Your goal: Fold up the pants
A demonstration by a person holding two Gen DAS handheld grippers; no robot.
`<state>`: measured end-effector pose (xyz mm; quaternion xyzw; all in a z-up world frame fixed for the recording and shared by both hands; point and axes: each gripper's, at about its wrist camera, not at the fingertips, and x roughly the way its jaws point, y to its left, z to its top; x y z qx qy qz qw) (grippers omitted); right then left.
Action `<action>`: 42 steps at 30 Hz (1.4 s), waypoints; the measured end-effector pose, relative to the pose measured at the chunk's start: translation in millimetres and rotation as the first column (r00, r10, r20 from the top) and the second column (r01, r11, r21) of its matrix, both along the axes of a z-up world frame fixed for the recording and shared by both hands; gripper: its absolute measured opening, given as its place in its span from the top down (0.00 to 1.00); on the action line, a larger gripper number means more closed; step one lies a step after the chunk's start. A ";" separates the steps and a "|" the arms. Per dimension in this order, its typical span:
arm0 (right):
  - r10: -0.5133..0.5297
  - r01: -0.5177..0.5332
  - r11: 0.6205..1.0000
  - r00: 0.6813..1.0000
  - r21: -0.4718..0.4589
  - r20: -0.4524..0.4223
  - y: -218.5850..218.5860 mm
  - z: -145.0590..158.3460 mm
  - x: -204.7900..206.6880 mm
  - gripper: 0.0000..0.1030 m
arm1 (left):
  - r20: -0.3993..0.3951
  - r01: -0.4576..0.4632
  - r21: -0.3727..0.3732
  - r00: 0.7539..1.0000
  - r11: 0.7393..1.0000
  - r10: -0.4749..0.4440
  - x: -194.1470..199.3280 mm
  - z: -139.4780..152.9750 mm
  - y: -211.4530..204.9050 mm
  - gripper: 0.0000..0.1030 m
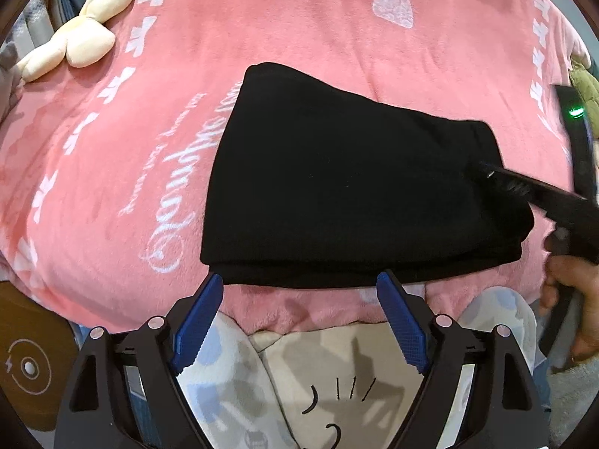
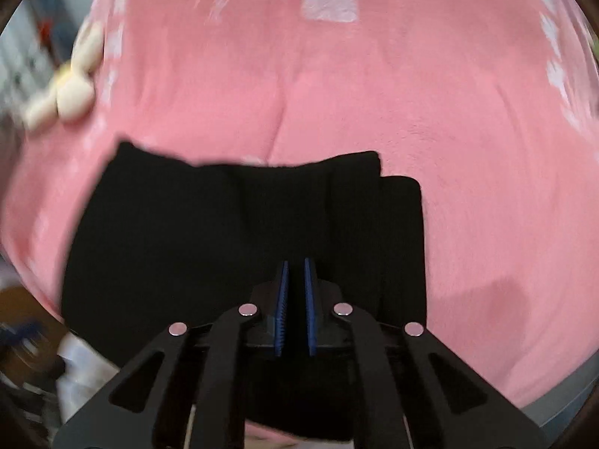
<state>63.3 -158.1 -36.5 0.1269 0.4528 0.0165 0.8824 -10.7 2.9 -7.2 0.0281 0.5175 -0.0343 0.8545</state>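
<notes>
1. Black knit pants, folded into a compact stack, lie on a pink fleece blanket near its front edge; a cream plush toy sits well apart at the far left.
2. Left gripper: jaws spread wide, empty, tips just at the stack's near edge.
3. Right gripper: blue pads nearly together over the fabric, nothing visibly pinched between them.
4. Risk: the upper layer sits askew of the lower one; a brush from either gripper would likely drag it and undo the fold.
5. Risk: soft fleece may bunch under any push, skewing the edges.
</notes>
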 end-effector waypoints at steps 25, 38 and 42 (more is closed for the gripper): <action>-0.105 0.132 0.947 0.989 0.294 -0.106 -49.6 -47.8 -57.7 0.14 | -0.176 -0.207 -0.428 0.974 0.880 0.143 94.5 -62.7 84.9 0.15; -0.166 0.176 0.924 0.984 0.341 -0.058 -40.3 -41.2 -42.1 0.66 | -0.091 -0.188 -0.475 0.982 0.860 0.165 95.2 -51.1 56.8 0.52; -0.143 0.146 0.918 0.989 0.370 -0.036 -38.5 -23.1 -58.2 0.67 | -0.070 -0.133 -0.502 0.991 0.854 0.113 84.7 -29.8 61.1 0.83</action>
